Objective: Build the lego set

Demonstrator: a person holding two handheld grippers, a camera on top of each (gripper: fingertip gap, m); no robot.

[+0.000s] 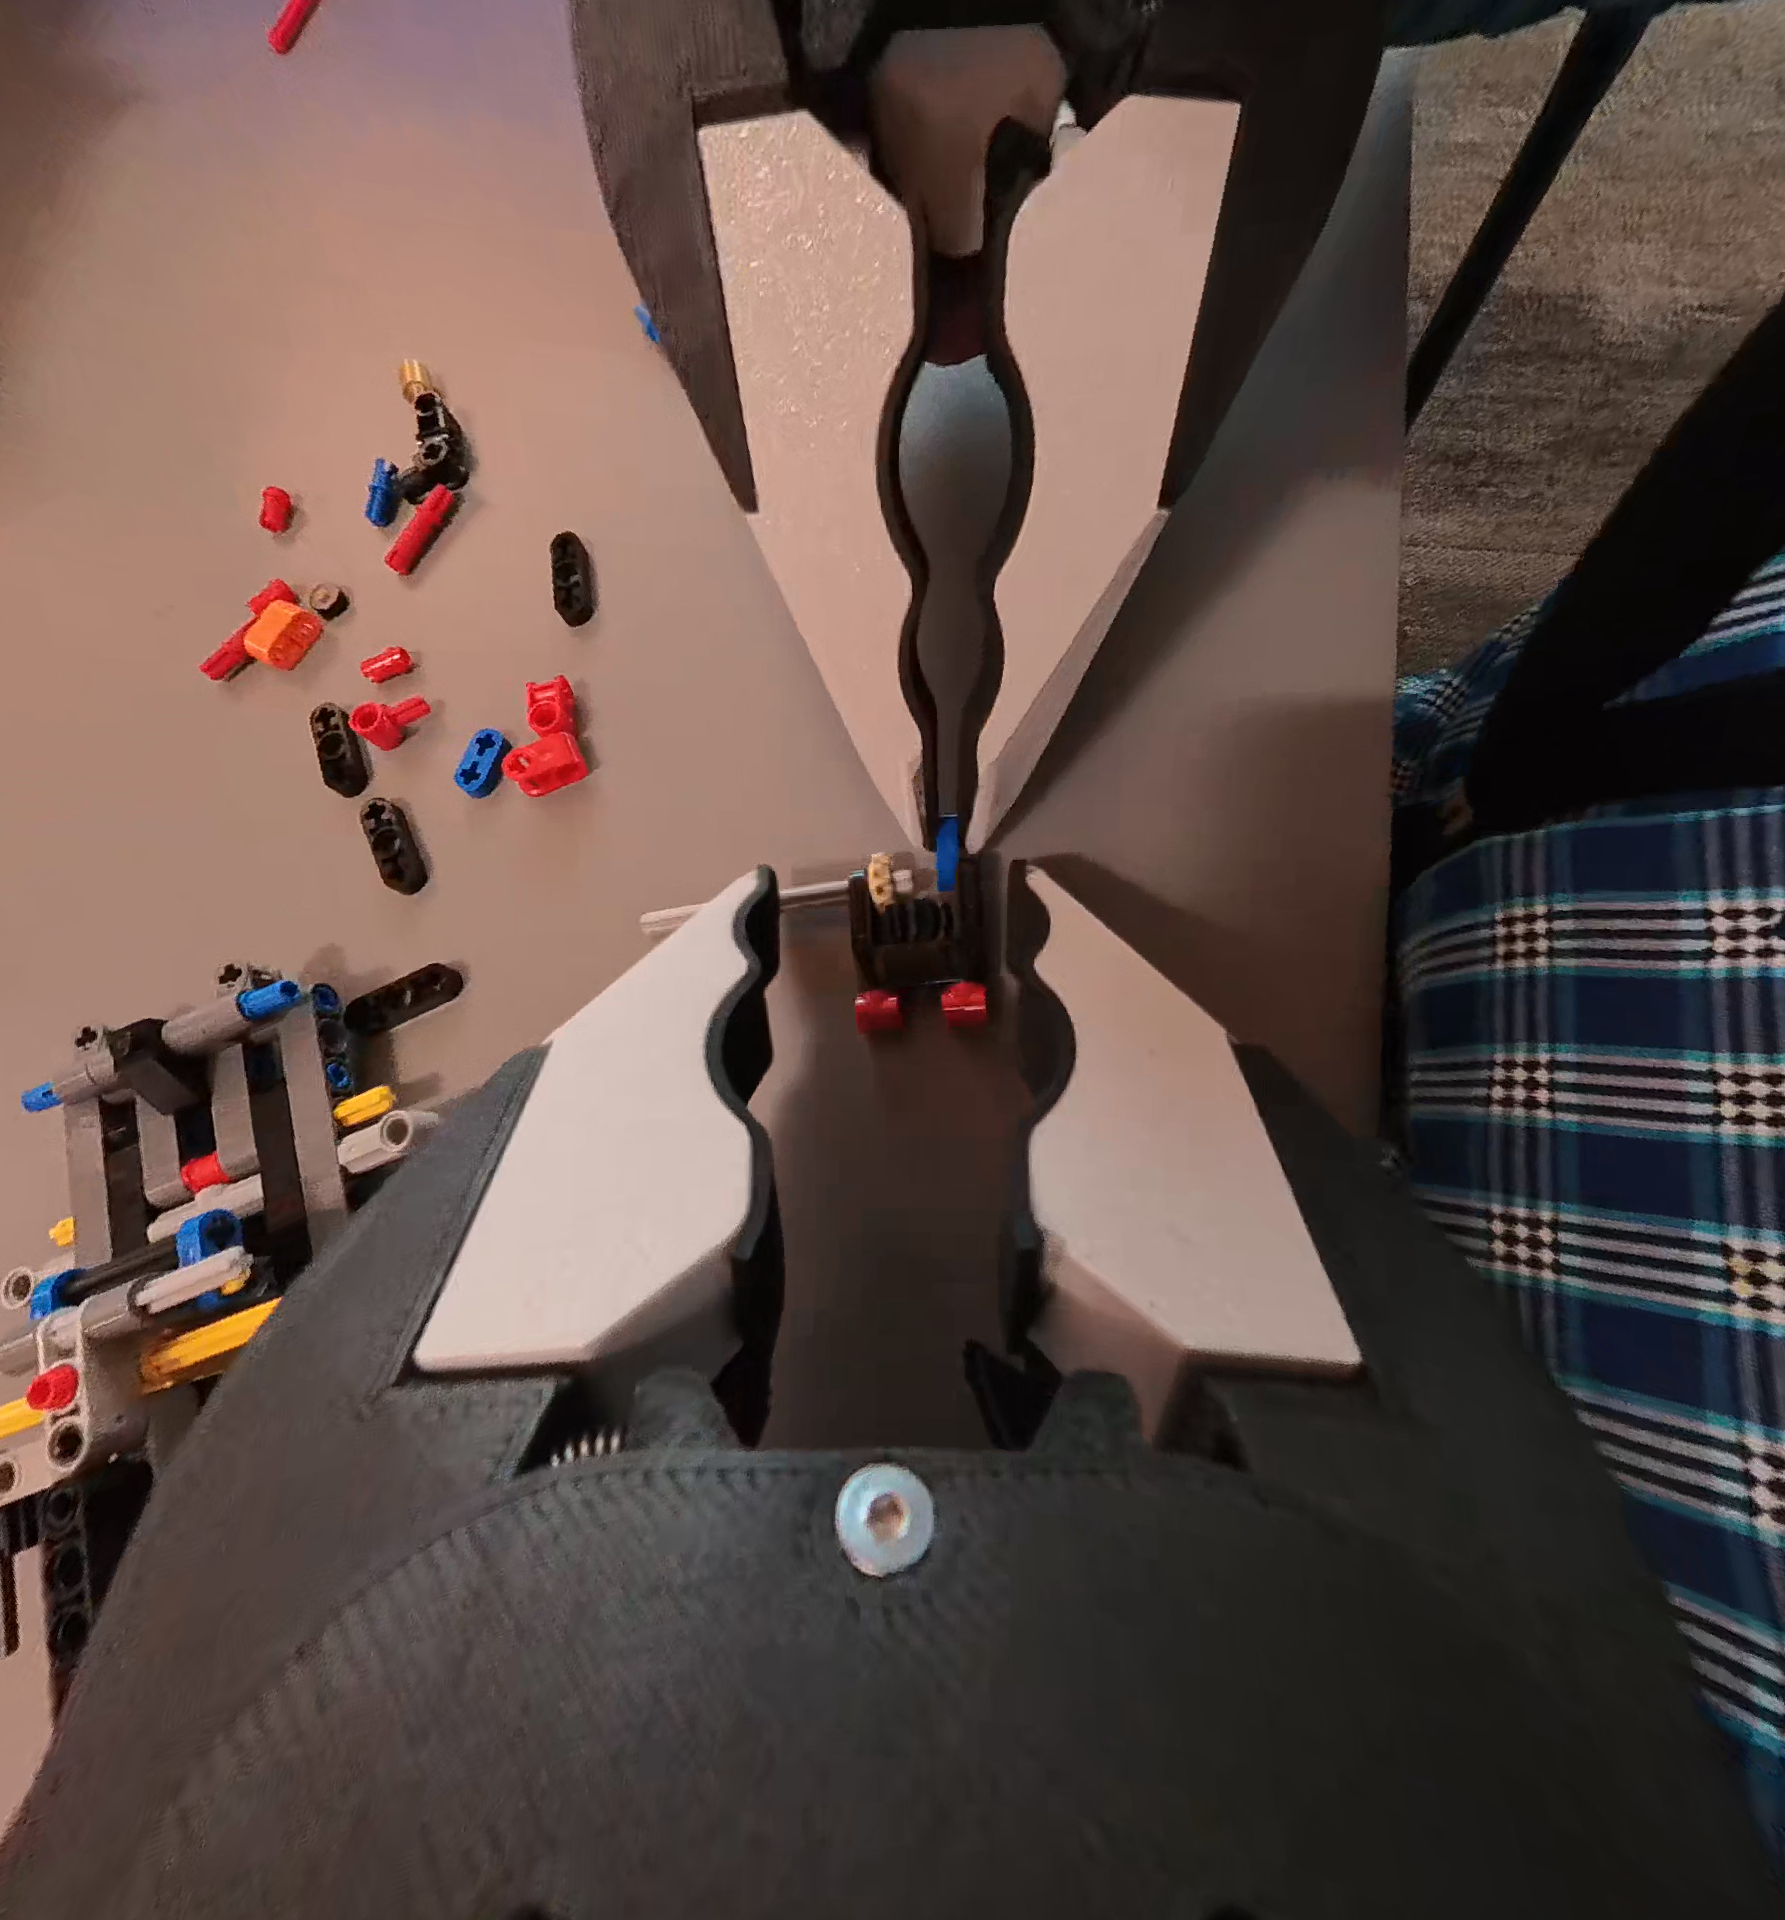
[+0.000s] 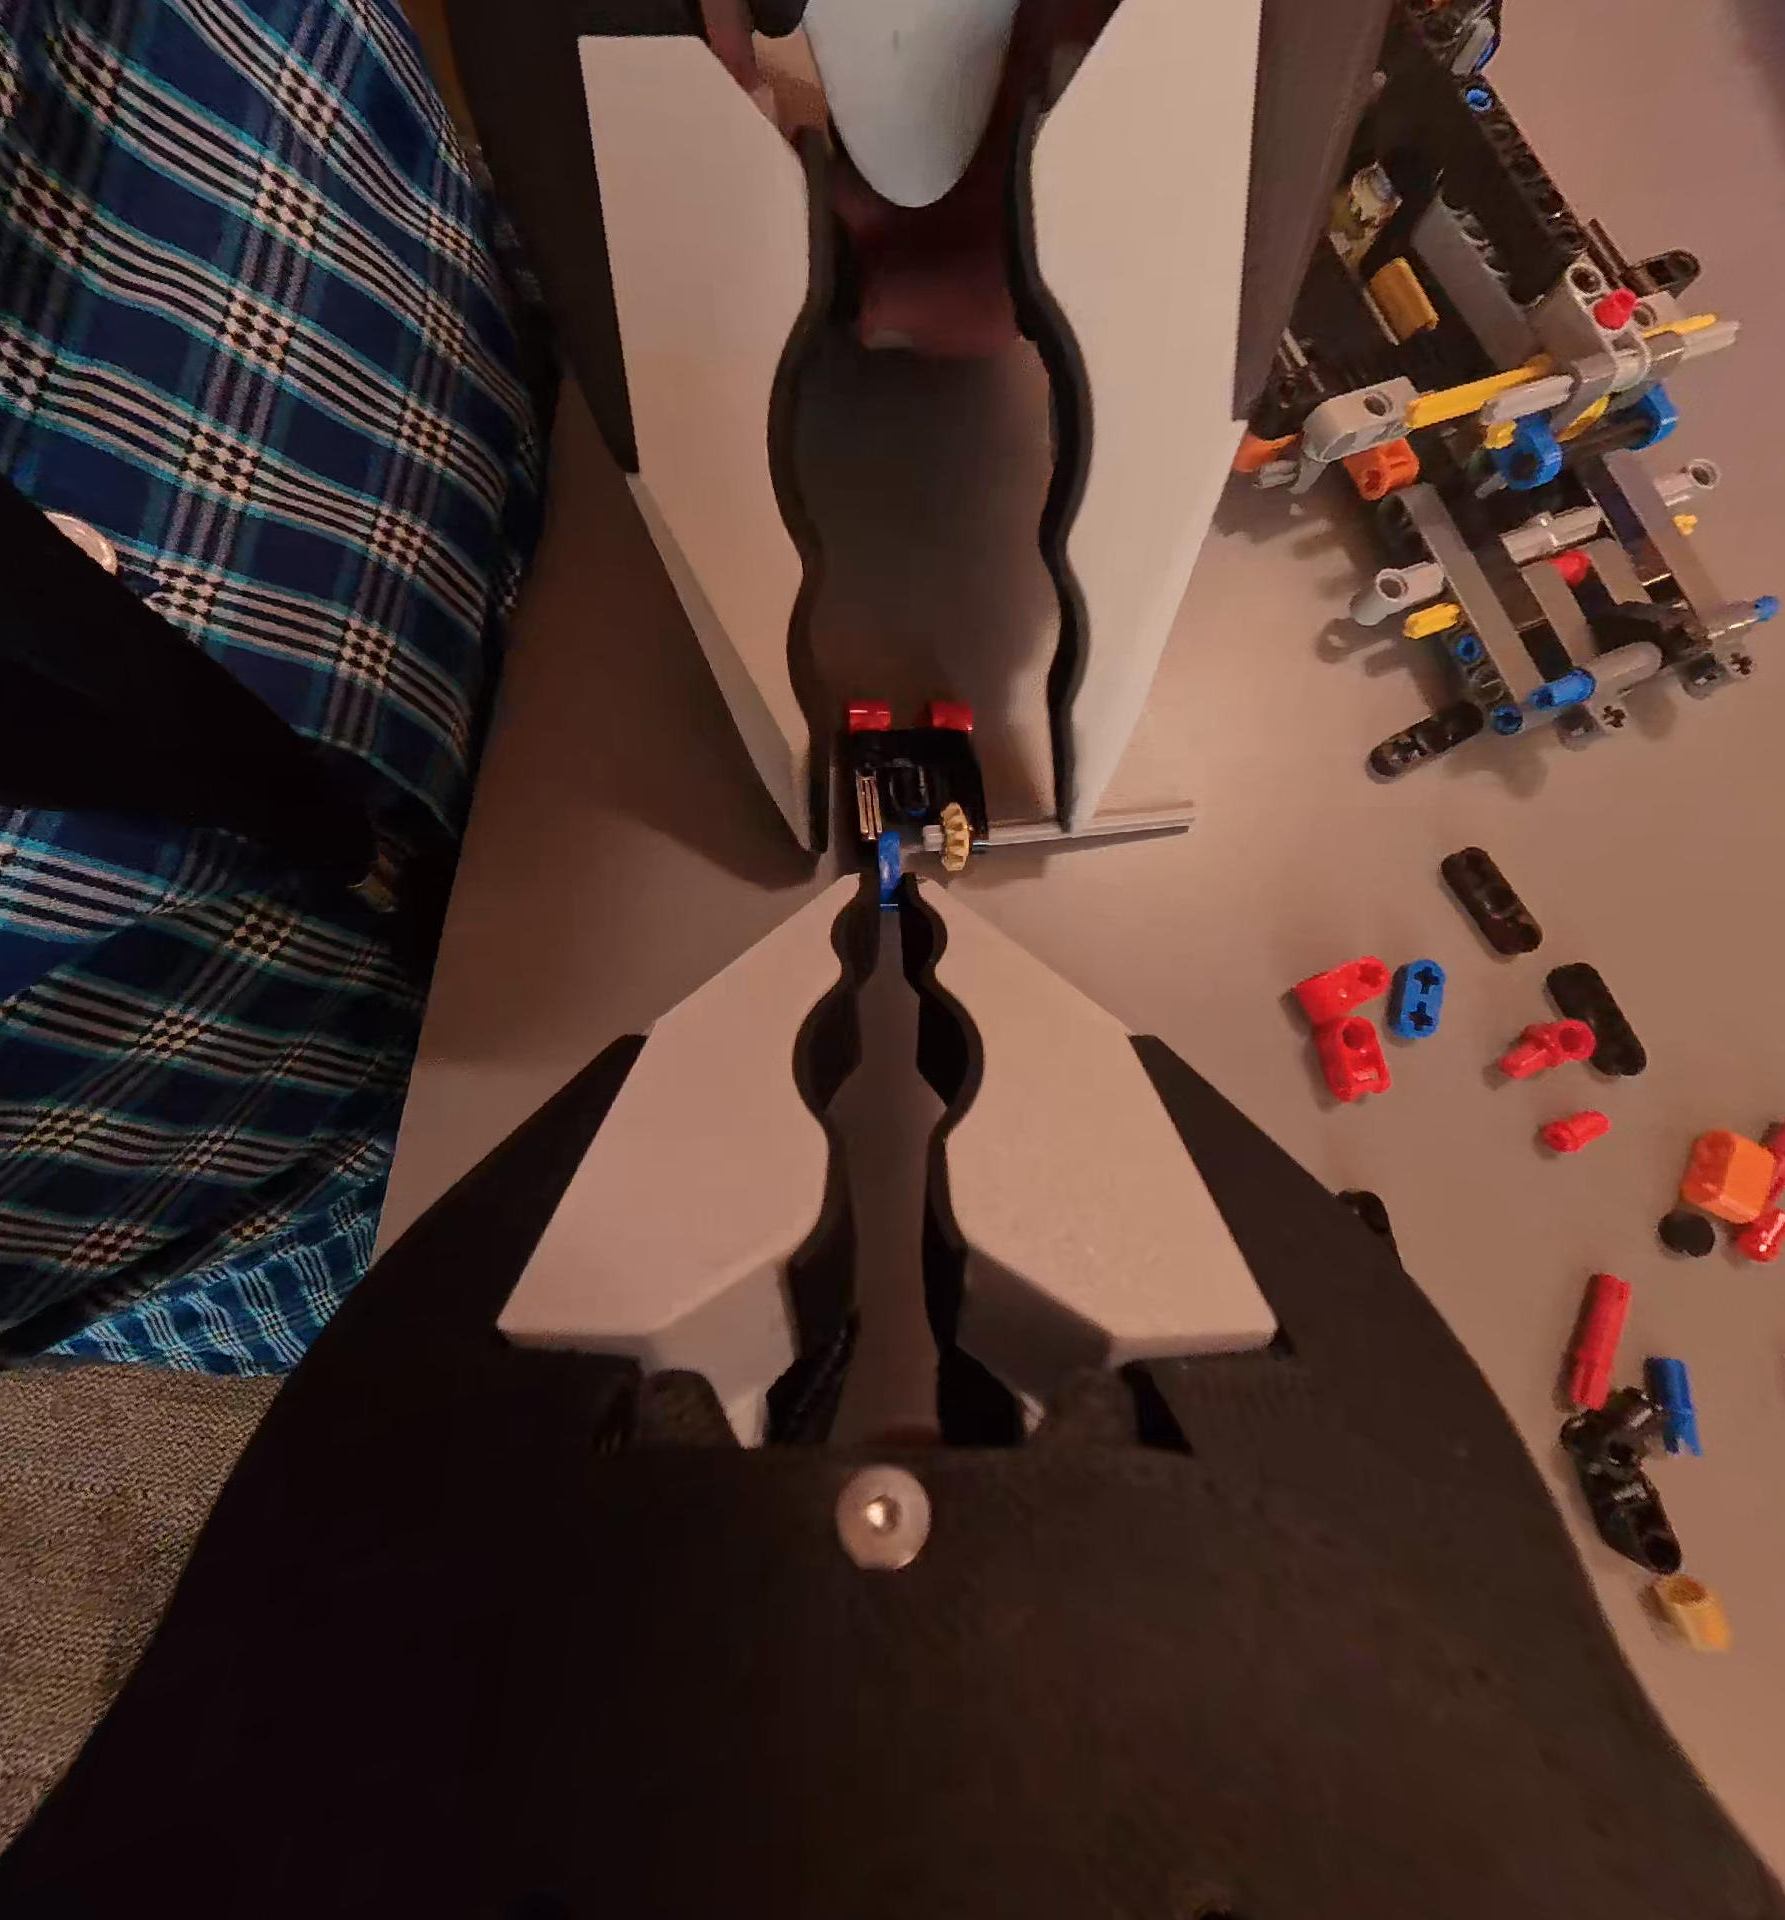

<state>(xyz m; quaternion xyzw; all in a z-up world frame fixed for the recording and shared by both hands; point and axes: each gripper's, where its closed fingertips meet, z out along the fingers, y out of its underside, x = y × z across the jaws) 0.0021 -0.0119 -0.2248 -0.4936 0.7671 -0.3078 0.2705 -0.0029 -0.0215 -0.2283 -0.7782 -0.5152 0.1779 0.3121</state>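
Observation:
A small black sub-assembly [image 1: 919, 935] with two red pins, a tan gear and a grey axle sits between the fingers of my left gripper [image 1: 888, 894]. The jaws stand apart around it. One finger touches it; a gap shows on the axle side. My right gripper [image 2: 893, 894] is shut on a blue pin [image 2: 888, 857]. The pin's tip is at the sub-assembly's [image 2: 914, 774] near edge, beside the gear. The left wrist view shows the right gripper [image 1: 945, 821] coming from above with the blue pin [image 1: 948, 857]. The left gripper [image 2: 940, 826] also shows in the right wrist view.
The large grey, black and yellow model [image 1: 171, 1174] [image 2: 1532, 468] stands on the table to one side. Several loose red, blue, black and orange pieces [image 1: 400, 675] [image 2: 1542, 1039] lie scattered near it. A person in a plaid shirt [image 1: 1615, 1143] [image 2: 192, 520] sits at the table edge.

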